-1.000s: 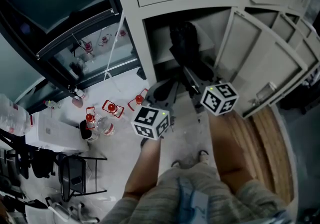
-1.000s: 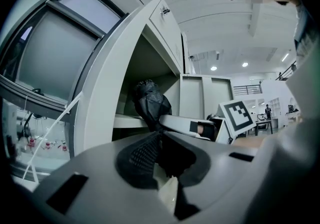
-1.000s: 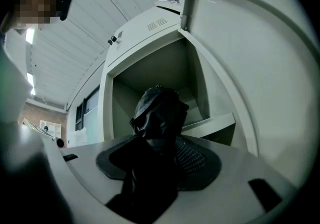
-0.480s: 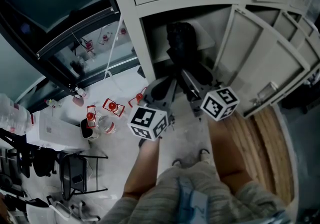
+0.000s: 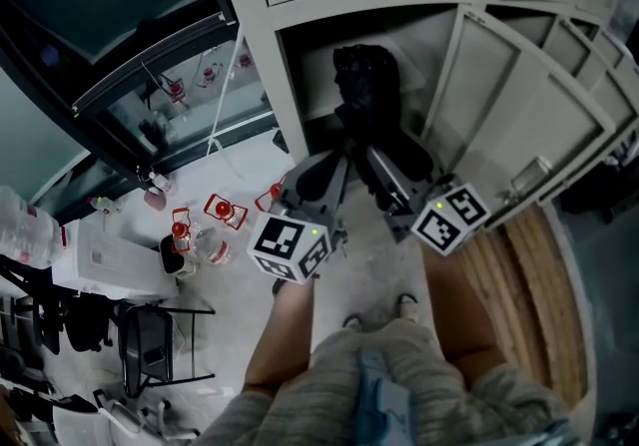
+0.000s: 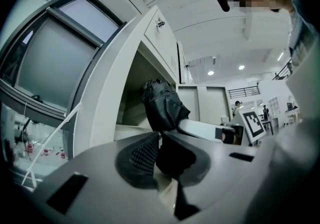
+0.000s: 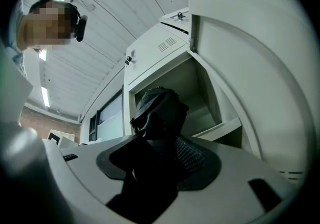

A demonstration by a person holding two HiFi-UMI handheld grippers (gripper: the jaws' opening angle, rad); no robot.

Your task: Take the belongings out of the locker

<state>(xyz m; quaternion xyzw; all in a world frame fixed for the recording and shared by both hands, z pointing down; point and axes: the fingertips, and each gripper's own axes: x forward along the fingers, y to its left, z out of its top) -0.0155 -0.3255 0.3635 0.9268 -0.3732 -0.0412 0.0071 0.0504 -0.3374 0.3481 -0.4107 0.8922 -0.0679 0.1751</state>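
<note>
Left gripper [image 6: 162, 157] is clenched on a fold of the black bag [image 5: 364, 85]. Dark fabric sits between its jaws, against the ribbed pad [image 6: 142, 154]. Right gripper [image 7: 159, 160] is also clenched on the same bag, and black fabric fills the gap between its jaws, so they stand fairly wide around it. In the head view the two grippers point side by side into the locker, left one just left of the right one, both at the bag's lower end. Their marker cubes [image 5: 290, 246] sit near the person, above the forearms.

The black bag is in the mouth of the open locker [image 5: 431, 35] compartment. Its upper part stands upright inside the opening and its lower part comes out toward the grippers over the shelf edge. The locker door [image 5: 519, 125] is swung open to the right. More closed locker doors show above and far right.

Left of the locker is a dark window frame [image 5: 120, 45]. On the pale floor [image 5: 250, 304] near it are small red-topped items [image 5: 225, 215], a white box [image 5: 105, 264] and black stands, all well apart from the grippers. A wood-plank strip [image 5: 509, 274] runs under the open door. The person's shoes [image 5: 404, 309] are on the floor just in front of the locker.
</note>
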